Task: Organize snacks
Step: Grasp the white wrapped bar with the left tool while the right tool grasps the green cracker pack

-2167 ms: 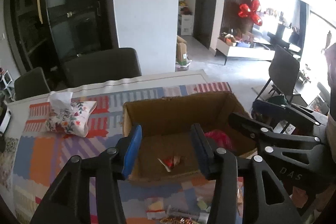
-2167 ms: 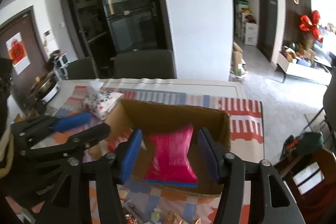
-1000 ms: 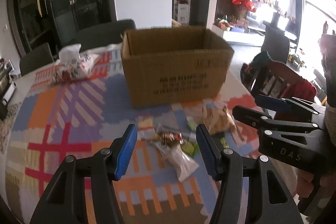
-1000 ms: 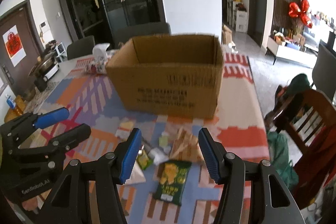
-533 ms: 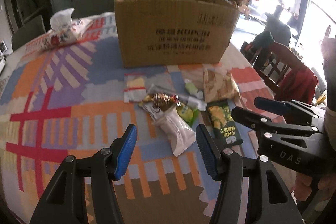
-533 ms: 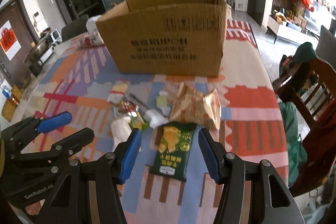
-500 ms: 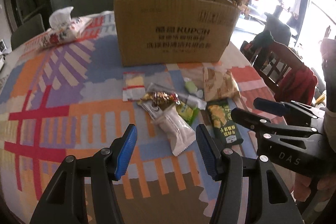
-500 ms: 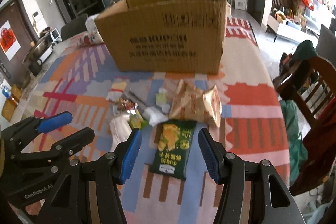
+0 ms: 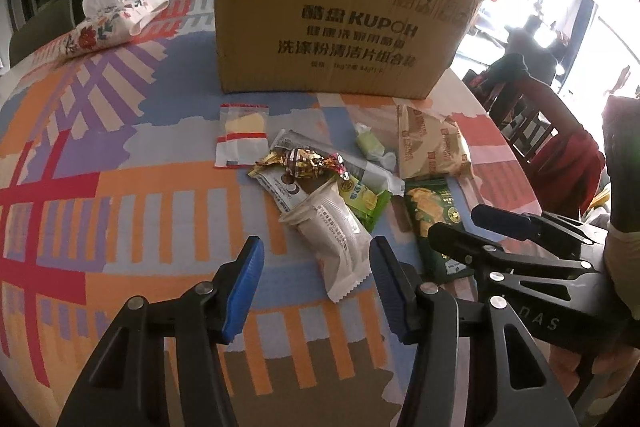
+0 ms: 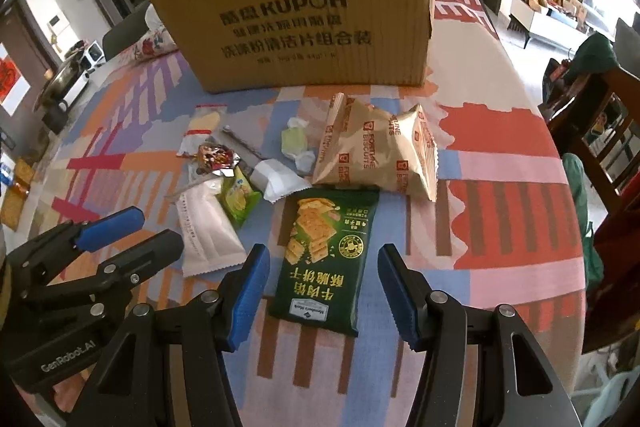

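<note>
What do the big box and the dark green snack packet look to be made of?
The box looks like plain brown corrugated cardboard: matte, with fine vertical ribbing and a ragged top edge. The dark green packet seems to be glossy printed plastic film, faintly reflective with crimped end seams; whether it is foil-lined cannot be told.

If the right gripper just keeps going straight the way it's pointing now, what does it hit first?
Most likely the dark green cracker packet, lying flat on the tablecloth between the open fingers of the right gripper. Depth is hard to judge; aimed higher, it would reach the tan biscuit bag.
</note>
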`<act>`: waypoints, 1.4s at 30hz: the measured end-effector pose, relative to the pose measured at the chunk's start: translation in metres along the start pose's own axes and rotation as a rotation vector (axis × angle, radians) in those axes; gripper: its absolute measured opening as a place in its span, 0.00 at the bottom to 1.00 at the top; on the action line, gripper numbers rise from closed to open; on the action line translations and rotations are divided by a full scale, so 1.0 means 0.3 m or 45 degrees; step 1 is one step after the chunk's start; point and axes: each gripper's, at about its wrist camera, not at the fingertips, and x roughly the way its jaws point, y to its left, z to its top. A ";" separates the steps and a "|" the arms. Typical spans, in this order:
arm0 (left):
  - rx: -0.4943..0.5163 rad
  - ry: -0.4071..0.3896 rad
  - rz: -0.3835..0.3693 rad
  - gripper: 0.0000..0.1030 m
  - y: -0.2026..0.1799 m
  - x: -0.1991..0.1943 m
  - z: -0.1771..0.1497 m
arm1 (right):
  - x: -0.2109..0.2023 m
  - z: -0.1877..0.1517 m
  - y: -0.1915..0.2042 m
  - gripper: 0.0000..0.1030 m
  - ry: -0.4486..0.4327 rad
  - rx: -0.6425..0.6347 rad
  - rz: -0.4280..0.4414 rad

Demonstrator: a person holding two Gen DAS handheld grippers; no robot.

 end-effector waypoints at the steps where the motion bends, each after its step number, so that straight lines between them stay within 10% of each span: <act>1: -0.003 0.009 -0.007 0.52 -0.001 0.008 0.003 | 0.006 0.003 0.000 0.56 0.003 0.002 0.000; 30: -0.045 0.025 0.007 0.27 -0.017 0.053 0.025 | 0.039 0.014 0.002 0.43 0.013 0.007 -0.002; 36: -0.048 0.001 0.009 0.26 -0.023 0.019 0.008 | 0.010 0.002 0.007 0.19 0.006 -0.011 0.009; 39: -0.058 -0.005 0.016 0.26 -0.021 0.006 -0.003 | 0.012 -0.005 0.000 0.20 0.016 0.005 0.009; 42: -0.061 -0.017 0.032 0.26 -0.019 -0.010 -0.022 | 0.001 -0.013 -0.001 0.42 0.003 0.018 0.056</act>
